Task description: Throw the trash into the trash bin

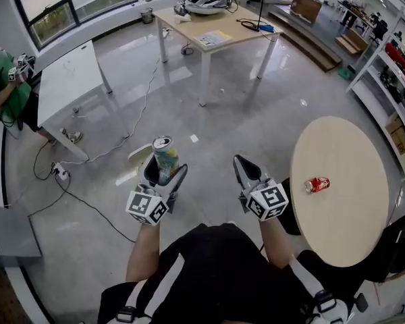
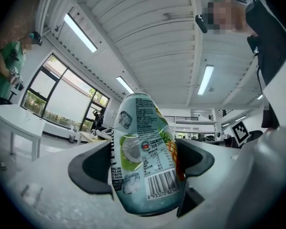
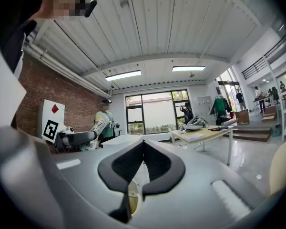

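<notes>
A teal and green drink can (image 1: 165, 152) stands upright between the jaws of my left gripper (image 1: 166, 171), which is shut on its sides above the grey floor. In the left gripper view the can (image 2: 145, 156) fills the gap of the left gripper (image 2: 144, 165), with its label and barcode facing the camera. My right gripper (image 1: 241, 162) is held beside it, shut and holding nothing; in its own view the tips of the right gripper (image 3: 143, 146) meet. A crushed red can (image 1: 317, 185) lies on the round wooden table (image 1: 354, 228) at the right. I see no trash bin.
A white table (image 1: 67, 79) and a seated person in green (image 1: 3, 90) are at the left. Cables and a power strip (image 1: 59, 173) lie on the floor there. A wooden table (image 1: 216, 29) stands ahead, with shelves (image 1: 398, 66) along the right wall.
</notes>
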